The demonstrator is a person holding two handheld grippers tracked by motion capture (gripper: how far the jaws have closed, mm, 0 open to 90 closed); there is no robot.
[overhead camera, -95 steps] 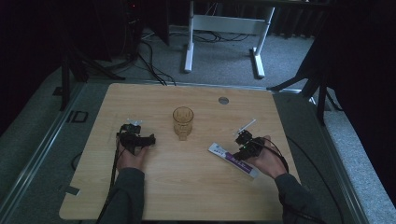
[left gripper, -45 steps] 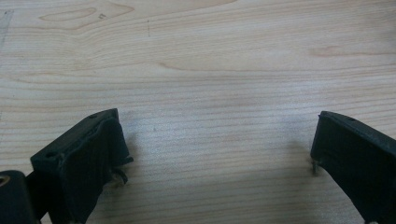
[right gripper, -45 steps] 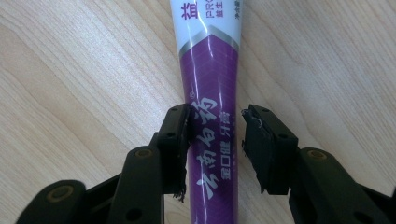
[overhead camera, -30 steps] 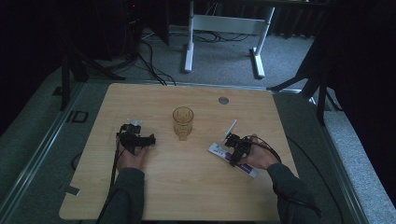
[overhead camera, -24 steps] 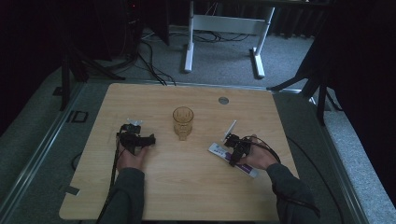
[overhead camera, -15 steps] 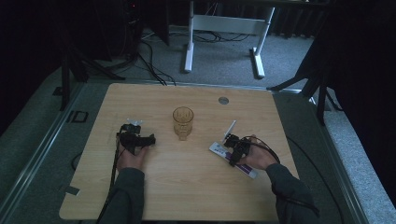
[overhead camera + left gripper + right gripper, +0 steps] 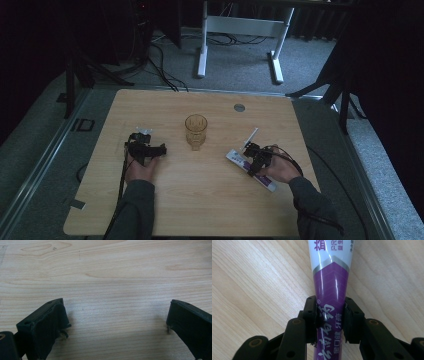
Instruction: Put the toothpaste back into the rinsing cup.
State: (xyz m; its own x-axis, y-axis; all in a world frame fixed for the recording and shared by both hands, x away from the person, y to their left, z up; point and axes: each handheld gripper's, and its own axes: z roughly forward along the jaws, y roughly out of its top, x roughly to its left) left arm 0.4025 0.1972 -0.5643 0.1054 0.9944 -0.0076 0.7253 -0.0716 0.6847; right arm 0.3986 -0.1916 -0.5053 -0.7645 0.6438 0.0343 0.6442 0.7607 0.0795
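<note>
wooden table (image 7: 200,200) | glass (image 7: 195,131) upright | tube (image 7: 235,158) lying flat

Wooden table (image 7: 200,200); grey round cap (image 7: 239,107) near far edge; white stand (image 7: 240,25) on floor beyond.

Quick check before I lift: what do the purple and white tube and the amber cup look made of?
The purple and white printed tube looks like glossy soft plastic or laminate: bright highlights streak its skin. The right tool is shut on it. The amber ribbed cup is see-through, so glass or clear plastic; I cannot tell which.
</note>
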